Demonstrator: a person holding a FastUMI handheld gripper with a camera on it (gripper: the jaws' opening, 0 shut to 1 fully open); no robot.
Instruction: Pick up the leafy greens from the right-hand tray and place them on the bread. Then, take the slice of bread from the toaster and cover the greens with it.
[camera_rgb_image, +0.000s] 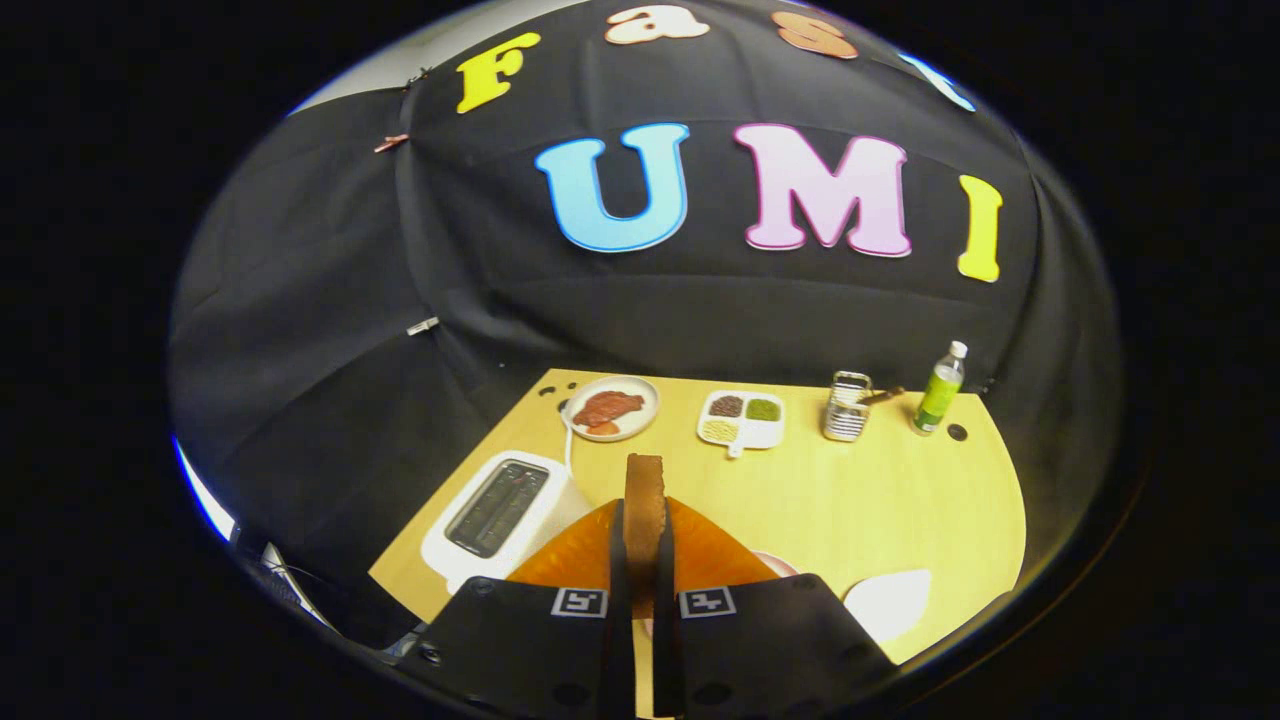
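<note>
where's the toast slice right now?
In the gripper view, the bread slice stands on edge, clamped between the gripper fingers and held above the wooden table, with the white toaster just to its left.

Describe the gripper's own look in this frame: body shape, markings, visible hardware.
The gripper shows as two broad, dark, blocky housings side by side at the bottom of the gripper view, each narrowing into a slim upright finger. Each housing carries a small square black-and-white fiducial tag near its inner top corner, and round screw holes dot the faces. No cables or sleeve can be made out.
</note>
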